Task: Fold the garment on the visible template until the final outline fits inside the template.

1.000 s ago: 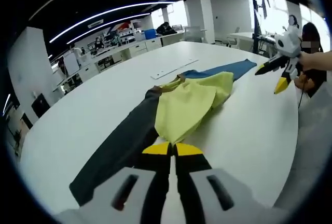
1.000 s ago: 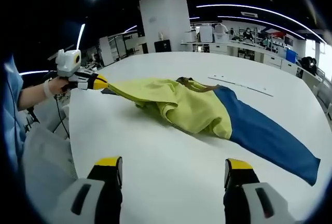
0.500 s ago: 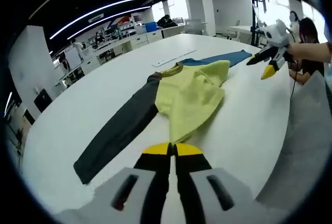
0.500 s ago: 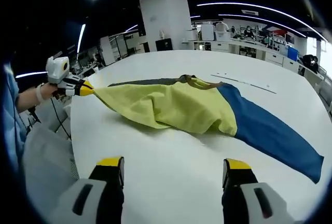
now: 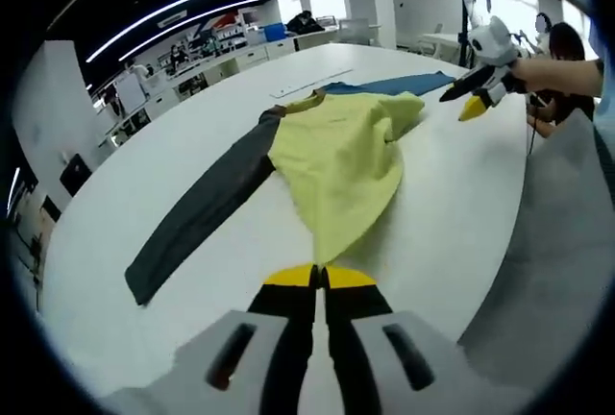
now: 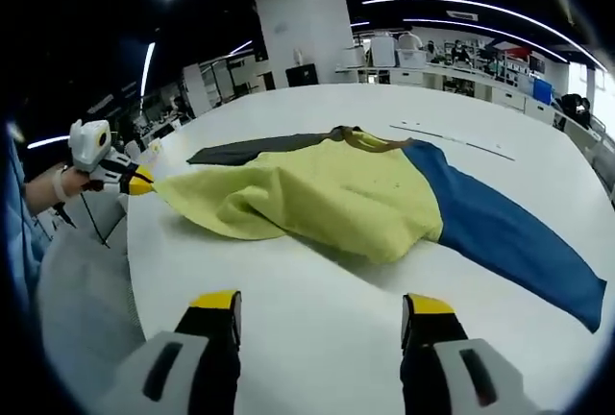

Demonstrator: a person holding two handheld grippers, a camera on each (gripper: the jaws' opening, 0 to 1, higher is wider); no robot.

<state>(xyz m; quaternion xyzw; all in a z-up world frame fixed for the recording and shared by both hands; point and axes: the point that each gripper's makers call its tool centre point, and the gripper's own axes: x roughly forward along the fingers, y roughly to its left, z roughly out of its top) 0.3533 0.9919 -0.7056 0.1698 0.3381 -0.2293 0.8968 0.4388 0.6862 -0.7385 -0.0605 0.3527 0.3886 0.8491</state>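
The garment [image 5: 336,160] is lying spread on the white table [image 5: 144,194]; the left gripper [image 5: 319,276] is pinching its yellow hem; the right gripper [image 6: 320,307] is hovering unclenched just beside it.

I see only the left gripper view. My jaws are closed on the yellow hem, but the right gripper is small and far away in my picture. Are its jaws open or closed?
Observer: Open. In the right gripper view, the right gripper has its jaws wide apart with bare table between them, so it holds nothing.
Operator: And the blue sleeve? The yellow body hides most of it from me.
Observer: The blue sleeve lies flat on the table at full length. Its cuff points toward the right edge of the right gripper view.
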